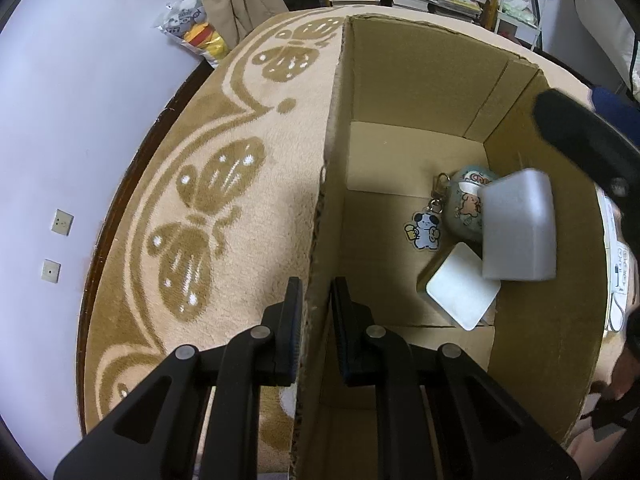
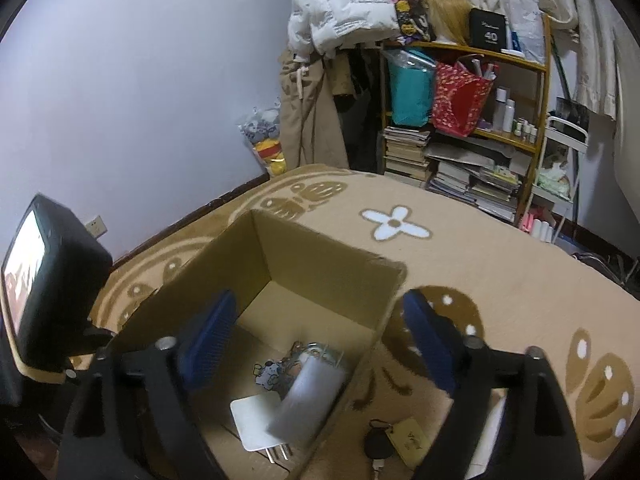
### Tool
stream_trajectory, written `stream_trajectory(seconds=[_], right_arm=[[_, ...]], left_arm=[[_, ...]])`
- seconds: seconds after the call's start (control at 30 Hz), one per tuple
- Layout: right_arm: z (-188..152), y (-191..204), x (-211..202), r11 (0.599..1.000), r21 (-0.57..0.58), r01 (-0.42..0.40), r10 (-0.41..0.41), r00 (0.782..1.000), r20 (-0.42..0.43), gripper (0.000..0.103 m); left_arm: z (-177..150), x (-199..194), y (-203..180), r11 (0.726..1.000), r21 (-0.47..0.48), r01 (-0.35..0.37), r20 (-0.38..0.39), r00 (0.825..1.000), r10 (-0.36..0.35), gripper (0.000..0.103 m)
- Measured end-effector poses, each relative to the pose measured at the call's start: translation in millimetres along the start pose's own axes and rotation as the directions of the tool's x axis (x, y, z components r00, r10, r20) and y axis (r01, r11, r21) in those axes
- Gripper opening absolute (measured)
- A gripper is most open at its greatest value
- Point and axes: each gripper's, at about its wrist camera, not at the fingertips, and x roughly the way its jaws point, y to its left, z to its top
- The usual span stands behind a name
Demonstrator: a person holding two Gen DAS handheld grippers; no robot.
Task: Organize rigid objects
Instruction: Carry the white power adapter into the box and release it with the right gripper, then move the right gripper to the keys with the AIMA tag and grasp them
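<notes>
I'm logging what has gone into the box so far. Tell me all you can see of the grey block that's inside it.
The plain grey rounded rectangular block looks like smooth matt plastic, with softened corners and no markings visible. It sits tilted inside the open brown cardboard box, near one side wall, leaning over the white square plug adapter and overlapping the round cartoon-printed pouch. In the right wrist view its edges are blurred, so it may be moving. Neither gripper touches it.

Bookshelf (image 2: pixel 472 152) against wall, white jacket (image 2: pixel 340 4) hanging, patterned rug (image 1: pixel 224 184) underfoot.
</notes>
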Motion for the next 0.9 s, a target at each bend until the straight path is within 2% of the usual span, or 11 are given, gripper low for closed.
stream_trajectory(seconds=[0.4,0.63,0.83,0.9], right_arm=[[-5.5,-46.6,-11.2,0.991,0.113,0.068,-0.062,0.996,-0.057,0.095],[-23.4,-73.6,-9.5,0.975,0.207,0.083,-0.062,0.992,-0.106,0.095],[-41.5,-84.0,0.1,0.972,0.225,0.075,-0.04,0.987,-0.159,0.095],[-49.0,-84.7,5.7,0.971,0.224,0.083,-0.042,0.982,-0.184,0.091]], left_arm=[[-2.2,-1.6,-1.1,1.0,0.009,-0.004,0.005,1.0,0.004,0.014],[-1.8,-2.0,-1.0,1.0,0.01,-0.005,0.005,1.0,0.005,0.014],[-2.1,-1.7,-0.9,1.0,0.01,-0.005,0.005,1.0,0.005,0.014],[-2.1,-1.7,-0.9,1.0,0.01,-0.005,0.005,1.0,0.005,0.014]])
